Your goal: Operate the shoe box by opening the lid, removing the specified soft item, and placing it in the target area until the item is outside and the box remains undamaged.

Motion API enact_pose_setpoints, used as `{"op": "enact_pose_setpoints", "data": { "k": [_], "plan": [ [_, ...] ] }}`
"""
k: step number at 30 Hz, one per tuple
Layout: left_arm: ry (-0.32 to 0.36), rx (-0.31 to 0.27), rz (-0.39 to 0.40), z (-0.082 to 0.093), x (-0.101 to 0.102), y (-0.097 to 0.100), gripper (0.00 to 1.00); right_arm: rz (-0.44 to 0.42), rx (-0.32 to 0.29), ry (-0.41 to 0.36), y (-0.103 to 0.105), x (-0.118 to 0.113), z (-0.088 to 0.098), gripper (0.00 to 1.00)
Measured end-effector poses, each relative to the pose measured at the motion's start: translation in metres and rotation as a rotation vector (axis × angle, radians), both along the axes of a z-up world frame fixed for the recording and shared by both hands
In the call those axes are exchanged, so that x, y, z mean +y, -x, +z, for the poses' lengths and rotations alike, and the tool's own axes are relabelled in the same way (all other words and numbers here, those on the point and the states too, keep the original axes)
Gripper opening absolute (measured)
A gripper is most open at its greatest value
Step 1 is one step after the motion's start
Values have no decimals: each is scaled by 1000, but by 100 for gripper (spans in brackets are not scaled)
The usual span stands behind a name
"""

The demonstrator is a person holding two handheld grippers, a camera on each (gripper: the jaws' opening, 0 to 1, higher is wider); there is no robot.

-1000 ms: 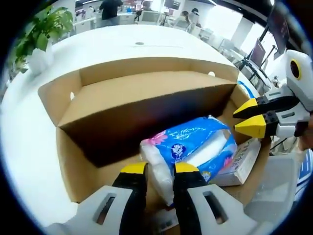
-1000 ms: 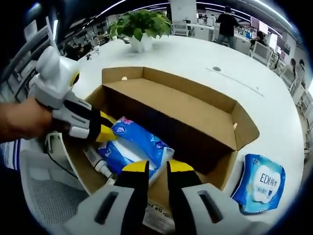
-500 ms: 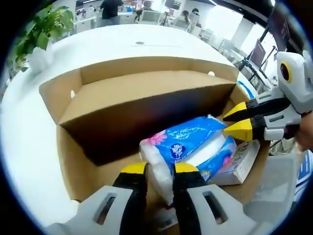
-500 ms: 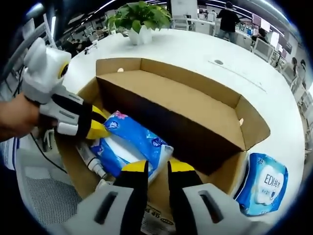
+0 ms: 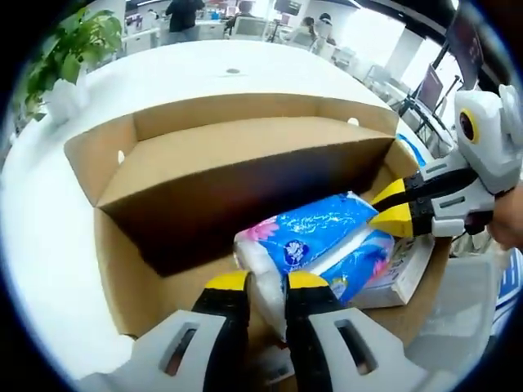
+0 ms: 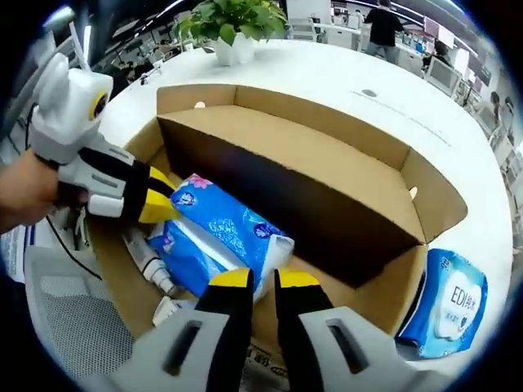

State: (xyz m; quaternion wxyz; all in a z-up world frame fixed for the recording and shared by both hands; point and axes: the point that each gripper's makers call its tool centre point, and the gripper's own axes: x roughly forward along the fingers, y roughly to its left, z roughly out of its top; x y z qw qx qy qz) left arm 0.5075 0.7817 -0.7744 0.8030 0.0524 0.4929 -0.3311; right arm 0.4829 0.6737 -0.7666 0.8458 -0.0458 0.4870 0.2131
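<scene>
A blue and white soft tissue pack [image 5: 319, 237] lies inside the open cardboard shoe box [image 5: 122, 269], its lid flap [image 5: 237, 147] folded up behind it. My left gripper [image 5: 267, 282] is shut on the pack's near white end. From the right, my right gripper [image 5: 391, 210] pinches the pack's far end. In the right gripper view the same pack [image 6: 221, 233] lies in the box [image 6: 409, 175]. There my right gripper [image 6: 263, 278] is shut on its near corner and the left gripper [image 6: 159, 200] holds its far end.
A small white carton [image 5: 400, 273] and a tube [image 6: 151, 265] lie in the box beside the pack. A blue wipes pack [image 6: 445, 306] rests on the white table [image 6: 327, 73] to the right. A potted plant [image 6: 233, 28] stands at the table's far end. A mesh chair [image 6: 65, 327] is close by.
The right gripper moved in from the box's edge to the pack's end, and its jaws closed on it. The left gripper kept its hold.
</scene>
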Motion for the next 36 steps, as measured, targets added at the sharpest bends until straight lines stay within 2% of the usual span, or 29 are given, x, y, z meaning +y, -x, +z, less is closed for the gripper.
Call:
{"op": "enact_pose_setpoints", "data": {
  "k": [6,13,19,36],
  "plan": [
    [-9,-10,-13,0,1,0,9,3,9,2,0,2,-3,6],
    [-12,-31,-44,3,-1,2,1,12,6,9,0,6,-3,0],
    [-16,-32,-57,5,0,3,0,18,3,8,-2,7,-1,0],
    [-11,-73,-63,29,2,1,0,17,-59,-17,-4,9,28,0]
  ]
}}
